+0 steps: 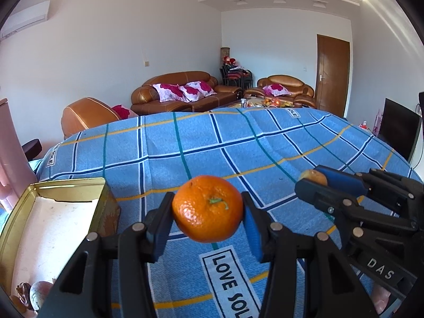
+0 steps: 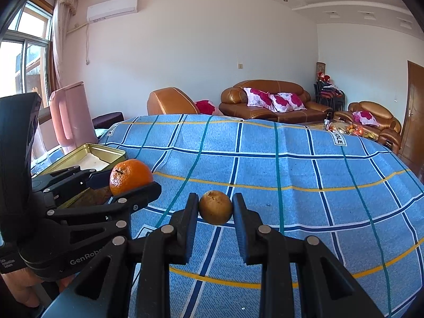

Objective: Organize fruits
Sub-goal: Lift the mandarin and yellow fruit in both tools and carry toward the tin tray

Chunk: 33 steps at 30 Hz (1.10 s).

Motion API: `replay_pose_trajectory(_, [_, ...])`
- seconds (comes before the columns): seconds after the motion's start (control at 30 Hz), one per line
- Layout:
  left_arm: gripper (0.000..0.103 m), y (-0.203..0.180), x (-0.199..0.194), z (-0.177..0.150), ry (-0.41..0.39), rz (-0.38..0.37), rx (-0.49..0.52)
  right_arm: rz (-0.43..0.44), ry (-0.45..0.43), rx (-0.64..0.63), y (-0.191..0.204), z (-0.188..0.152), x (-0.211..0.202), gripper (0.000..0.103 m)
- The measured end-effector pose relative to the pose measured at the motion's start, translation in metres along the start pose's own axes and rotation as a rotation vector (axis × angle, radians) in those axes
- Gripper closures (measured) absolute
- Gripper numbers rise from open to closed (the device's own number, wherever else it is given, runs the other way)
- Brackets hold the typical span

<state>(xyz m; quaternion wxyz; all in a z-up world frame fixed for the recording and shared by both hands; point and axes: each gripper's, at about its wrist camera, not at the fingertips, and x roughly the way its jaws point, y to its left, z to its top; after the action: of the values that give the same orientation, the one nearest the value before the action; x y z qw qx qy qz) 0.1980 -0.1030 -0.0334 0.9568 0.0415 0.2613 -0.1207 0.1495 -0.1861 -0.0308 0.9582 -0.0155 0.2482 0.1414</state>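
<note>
My left gripper (image 1: 208,209) is shut on a bright orange tangerine (image 1: 207,208) with a green stem, held above the blue checked cloth. It also shows in the right wrist view (image 2: 131,176), beside the tin. My right gripper (image 2: 215,208) is shut on a small brownish-yellow fruit (image 2: 215,207), also held over the cloth; it shows in the left wrist view (image 1: 312,177) at the right. An open gold tin box (image 1: 53,212) stands at the left on the table, its pale inside showing no fruit; it also shows in the right wrist view (image 2: 92,155).
The table is covered by a blue checked cloth (image 1: 238,143) printed "LOVE SOLE". A pink kettle (image 2: 70,114) stands beyond the tin. Brown leather sofas (image 1: 185,90) stand behind, with a low table (image 1: 265,103) carrying more fruit. A television (image 1: 397,127) is at the right.
</note>
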Motion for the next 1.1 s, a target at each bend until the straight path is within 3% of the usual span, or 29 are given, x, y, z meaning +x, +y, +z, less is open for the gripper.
replay_pose_trajectory(1.1, [0.052,0.004,-0.026,-0.006,-0.108,0.011,-0.016,-0.007,-0.096,-0.048,0.009,-0.003,-0.017,0.075])
